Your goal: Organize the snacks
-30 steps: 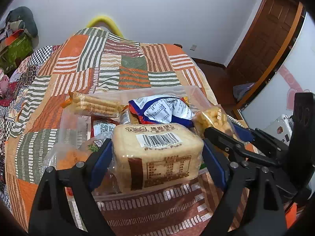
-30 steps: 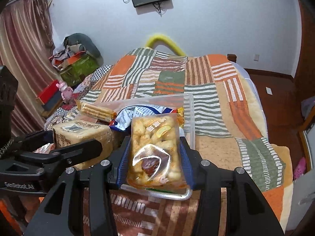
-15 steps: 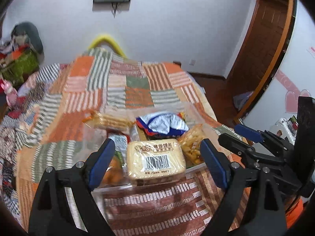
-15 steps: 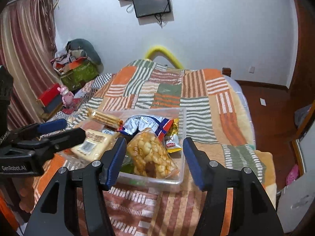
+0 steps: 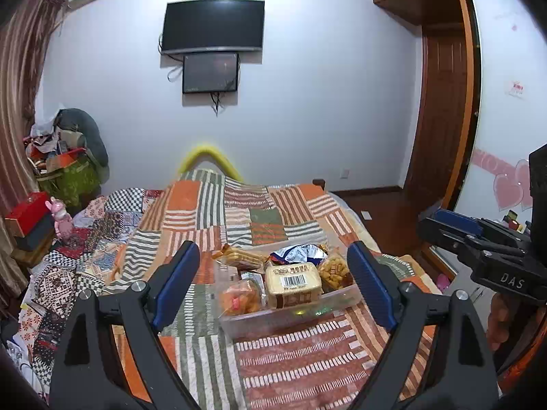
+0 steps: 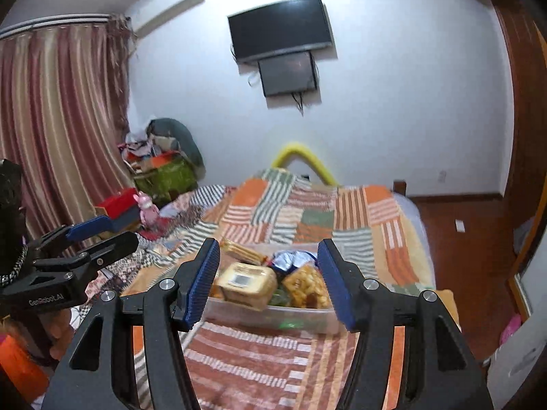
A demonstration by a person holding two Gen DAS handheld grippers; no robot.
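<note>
A clear plastic bin (image 5: 294, 317) on the bed holds several snack packs: a bread pack with a barcode (image 5: 293, 283), a bag of yellow puffs (image 5: 333, 271), a blue-white bag (image 5: 297, 254), a biscuit pack (image 5: 239, 258) and an orange snack bag (image 5: 237, 299). The bin also shows in the right wrist view (image 6: 270, 314) with the bread pack (image 6: 246, 285) and the puffs (image 6: 306, 288). My left gripper (image 5: 273, 287) is open, empty and held back from the bin. My right gripper (image 6: 268, 282) is open, empty and held back too.
A striped patchwork quilt (image 5: 246, 212) covers the bed. Clutter and a green bag (image 5: 65, 177) sit at the far left beside a curtain (image 6: 51, 130). A wooden door (image 5: 441, 116) and floor lie to the right. A TV (image 5: 213, 25) hangs on the far wall.
Both grippers let go of their packs, the bread and the puffs, which now lie in the bin. Both grippers opened wide, pulled back and rose away from the bin.
</note>
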